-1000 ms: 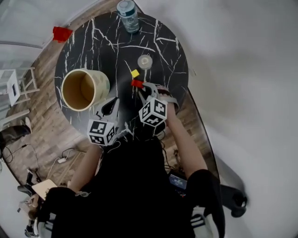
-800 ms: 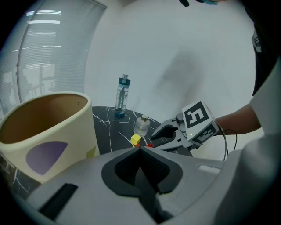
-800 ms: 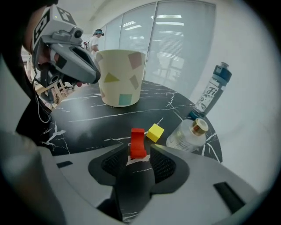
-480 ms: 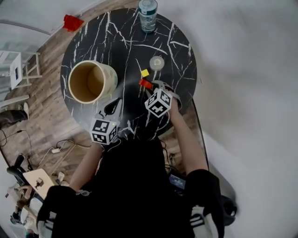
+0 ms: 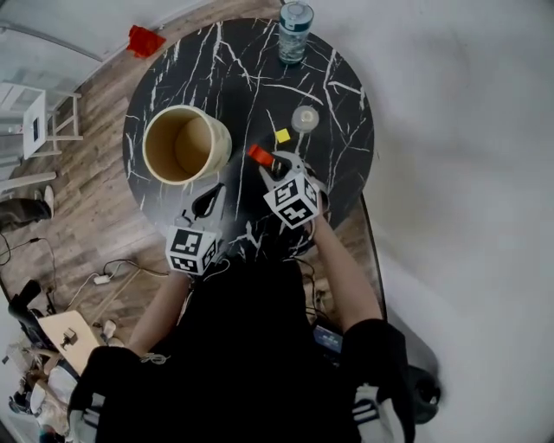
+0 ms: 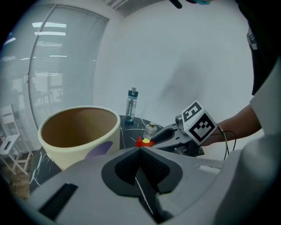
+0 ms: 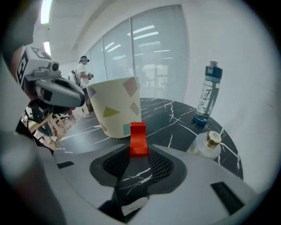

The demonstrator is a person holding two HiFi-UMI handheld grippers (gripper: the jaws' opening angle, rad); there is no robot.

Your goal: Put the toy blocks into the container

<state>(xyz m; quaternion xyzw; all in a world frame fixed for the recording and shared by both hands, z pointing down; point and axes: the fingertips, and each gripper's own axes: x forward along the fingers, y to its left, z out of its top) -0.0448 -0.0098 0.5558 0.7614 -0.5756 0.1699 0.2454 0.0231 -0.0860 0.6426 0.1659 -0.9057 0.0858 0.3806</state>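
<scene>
1. Red block (image 5: 259, 155) is at the jaw tips of the right tool (image 5: 267, 162), pads against both its sides. The jaws have just been widening with the block between them and look set on it now
2. It is between the yellow block (image 5: 282, 135) and the container (image 5: 221, 145), short of the rim; can't tell if it's lifted clear of the counter (image 5: 338, 78)
3. Container stands upright on the counter's left part. Its inside looks bare in the head view and the left gripper view, so I judge nothing is in yet
4. Yellow block lies loose on the counter, near the small gold-capped bottle (image 5: 305, 118), untouched
5. Left tool (image 5: 212, 194) is closed on nothing and hovers near the container, on the person's side
6. Progress: early. Red needs carrying over the rim and releasing; yellow needs the full pick and drop
7. Count: blocks 2 (1 red, 1 yellow); container 1; tools 2; water bottle (image 5: 294, 22) 1, at the far edge; small bottle 1
</scene>
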